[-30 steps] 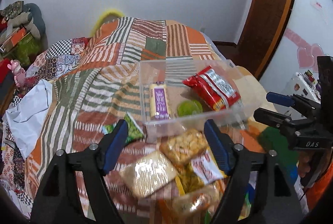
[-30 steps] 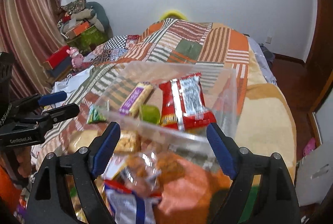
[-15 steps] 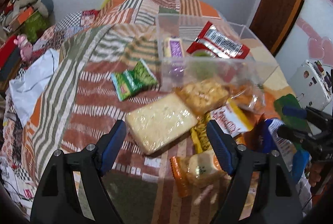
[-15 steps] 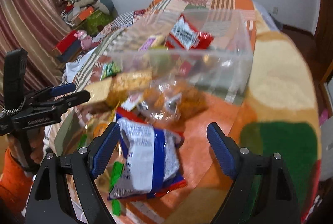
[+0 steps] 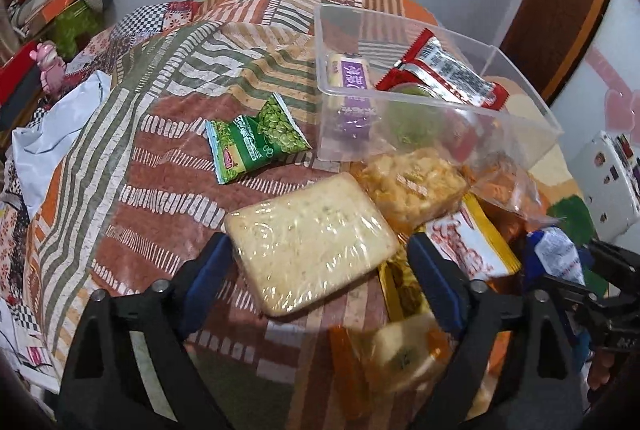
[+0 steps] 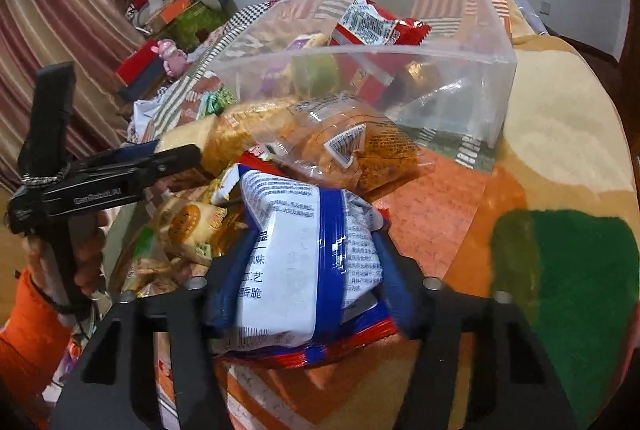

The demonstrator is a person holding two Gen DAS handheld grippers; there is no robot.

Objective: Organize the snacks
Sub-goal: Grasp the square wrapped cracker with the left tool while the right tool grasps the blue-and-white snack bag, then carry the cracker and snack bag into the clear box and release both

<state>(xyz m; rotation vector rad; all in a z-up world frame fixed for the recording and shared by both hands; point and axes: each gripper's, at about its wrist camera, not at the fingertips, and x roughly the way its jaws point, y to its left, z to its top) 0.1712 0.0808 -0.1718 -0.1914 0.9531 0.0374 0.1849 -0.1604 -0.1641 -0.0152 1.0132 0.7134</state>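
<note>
On the patchwork bedspread (image 5: 168, 134), seen from the left wrist view, the left gripper (image 5: 320, 262) hangs low with its blue fingers (image 5: 208, 270) spread wide on either side of a pale wrapped cracker block (image 5: 312, 242). The block lies flat between the tips; whether they touch it I cannot tell. Just beyond it sits a pack of golden puffed squares (image 5: 412, 182), and a green pea packet (image 5: 256, 142) lies apart to the left. Further back stands the clear plastic bin (image 5: 520, 134), holding a purple-labelled bar (image 5: 352, 78) and a red packet (image 5: 444, 74). At the right edge the right gripper (image 5: 576, 270) shows with a blue-and-white bag (image 5: 556, 250) at its tips.

Over in the right wrist view, that same blue-and-white bag (image 6: 304, 262) fills the space between the right gripper's (image 6: 308, 250) fingers (image 6: 232, 270), which press in on both its sides and pinch it, the wrapper bulging. The bag sits atop the heap of snacks, near the bin's (image 6: 460, 98) front wall. A clear bag of orange snacks (image 6: 360, 150) lies between bag and bin. To the left, the left gripper (image 6: 176, 154) reaches toward the cracker block (image 6: 188, 134).
</note>
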